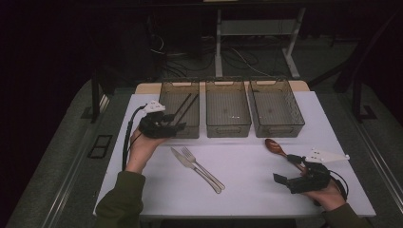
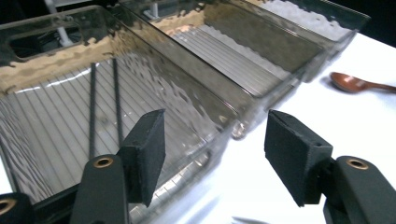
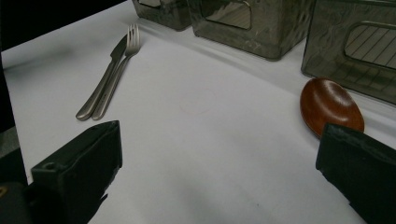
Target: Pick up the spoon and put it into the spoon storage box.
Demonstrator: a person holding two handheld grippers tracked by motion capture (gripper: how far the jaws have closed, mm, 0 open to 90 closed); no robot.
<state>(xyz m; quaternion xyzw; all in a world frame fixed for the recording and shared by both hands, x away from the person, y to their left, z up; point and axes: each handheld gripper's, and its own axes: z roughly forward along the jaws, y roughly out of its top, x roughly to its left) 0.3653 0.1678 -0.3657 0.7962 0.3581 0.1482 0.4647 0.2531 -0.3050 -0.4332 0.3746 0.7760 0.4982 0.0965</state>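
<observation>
A white table top (image 1: 247,175) is seen under dim light, with dark floor around it. Nearest, the right gripper (image 1: 291,168) is held released, jaws wide apart, with the handle of one brown wooden spoon (image 1: 274,145) lying between them, untouched. One knife (image 1: 183,161) and one fork (image 1: 202,166) lie touching, side by side, at mid-table. The left gripper (image 1: 177,122) is held released and empty at the near wall of the leftmost of three clear bins (image 1: 228,124), in which two black chopsticks (image 2: 102,102) are laid. Desk legs and cables are seen beyond.
</observation>
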